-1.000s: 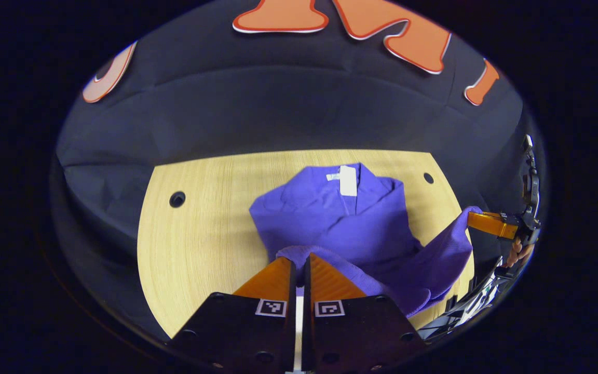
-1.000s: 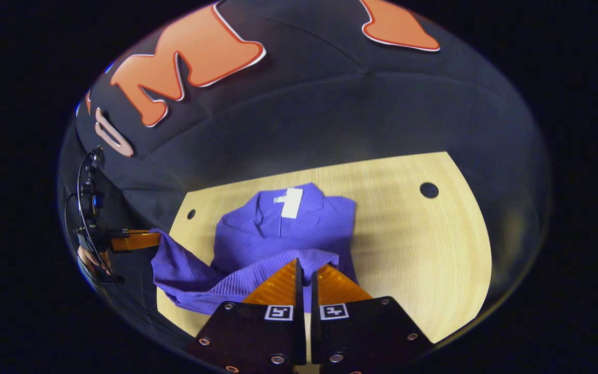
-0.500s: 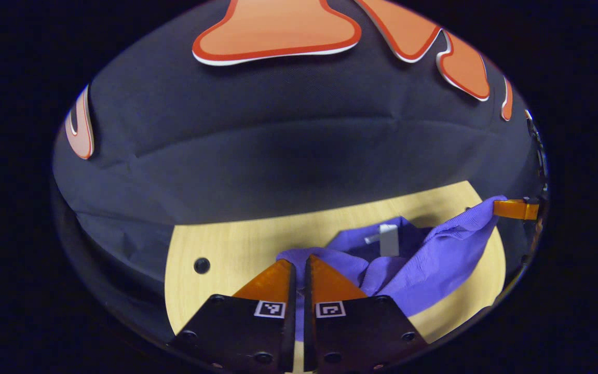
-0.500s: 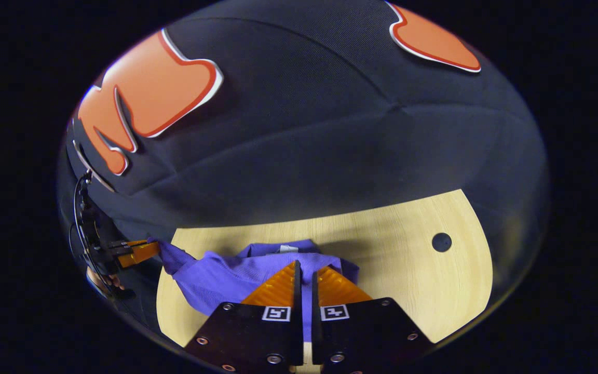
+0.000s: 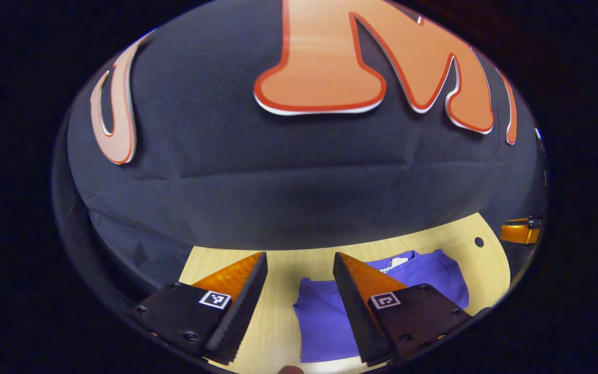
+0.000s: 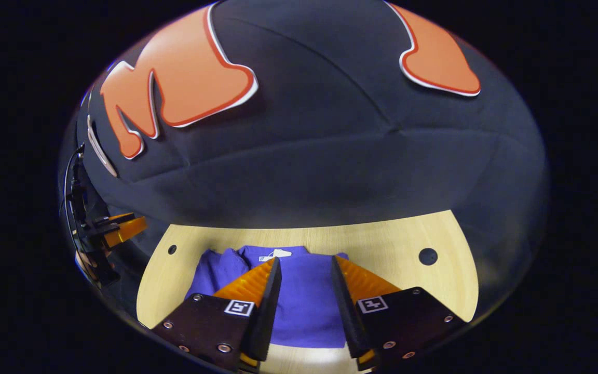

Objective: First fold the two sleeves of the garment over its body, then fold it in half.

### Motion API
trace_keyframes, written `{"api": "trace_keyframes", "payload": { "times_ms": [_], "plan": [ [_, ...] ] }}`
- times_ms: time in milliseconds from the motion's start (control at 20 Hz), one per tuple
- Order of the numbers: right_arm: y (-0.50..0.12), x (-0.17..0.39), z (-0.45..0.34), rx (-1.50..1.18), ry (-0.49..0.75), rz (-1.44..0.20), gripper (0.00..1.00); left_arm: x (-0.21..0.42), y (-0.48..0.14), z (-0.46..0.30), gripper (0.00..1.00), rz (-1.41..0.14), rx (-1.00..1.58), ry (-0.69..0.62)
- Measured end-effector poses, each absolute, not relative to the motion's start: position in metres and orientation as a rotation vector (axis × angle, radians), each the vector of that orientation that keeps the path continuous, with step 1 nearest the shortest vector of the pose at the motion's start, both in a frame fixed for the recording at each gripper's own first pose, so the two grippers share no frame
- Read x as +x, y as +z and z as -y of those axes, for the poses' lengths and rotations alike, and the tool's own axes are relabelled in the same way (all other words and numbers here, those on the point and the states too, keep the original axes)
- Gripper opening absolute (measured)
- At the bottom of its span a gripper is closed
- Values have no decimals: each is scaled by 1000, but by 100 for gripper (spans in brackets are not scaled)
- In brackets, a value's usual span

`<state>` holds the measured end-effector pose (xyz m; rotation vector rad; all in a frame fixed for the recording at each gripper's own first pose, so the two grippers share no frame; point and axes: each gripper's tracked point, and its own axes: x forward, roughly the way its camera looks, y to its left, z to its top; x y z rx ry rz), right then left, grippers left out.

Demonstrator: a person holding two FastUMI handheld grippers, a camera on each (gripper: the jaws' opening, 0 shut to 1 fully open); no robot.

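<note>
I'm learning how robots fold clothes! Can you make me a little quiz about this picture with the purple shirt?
1. True or false: the left gripper is squeezing the purple garment.
2. What does the garment lie on? A) a metal tray B) a wooden table C) a blue chair
3. Fill in the blank: in the right gripper view, the fingers of the right gripper stand ____, with cloth showing between them.

Key
1. False. Its fingers are spread apart and hold nothing.
2. B. The garment lies flat and folded on the light wooden table.
3. Open.
</note>
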<state>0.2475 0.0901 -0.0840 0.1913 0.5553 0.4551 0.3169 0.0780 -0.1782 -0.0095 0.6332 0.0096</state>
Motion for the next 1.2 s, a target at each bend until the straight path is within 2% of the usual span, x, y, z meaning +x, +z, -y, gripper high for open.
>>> {"api": "trace_keyframes", "payload": {
  "times_ms": [50,100,150,200,250,400,650,700,750,1000,1200],
  "plan": [
    [-78,239,-83,186,444,-530,61,309,-169,-85,85,-606,11,28],
    [-71,233,-78,181,438,-506,60,302,-159,-88,86,-576,25,38],
    [-64,226,-74,170,430,-478,74,293,-147,-90,86,-549,27,44],
    [-54,218,-68,152,413,-446,82,284,-136,-90,87,-520,13,44],
    [-44,211,-61,133,393,-408,84,275,-125,-88,93,-500,-5,42],
    [-4,187,-48,104,356,-287,93,247,-95,-81,94,-431,-29,32],
    [56,138,-28,124,301,-97,95,201,-46,-66,95,-285,-56,27],
    [65,127,-25,120,284,-61,100,188,-35,-68,97,-255,-75,34],
    [71,117,-22,109,273,-31,95,174,-24,-68,97,-229,-87,36],
    [93,75,-18,78,241,103,95,135,3,-62,96,-113,-88,64],
    [91,45,-28,131,255,134,94,106,1,-53,96,-92,-125,47]
  ]
}}
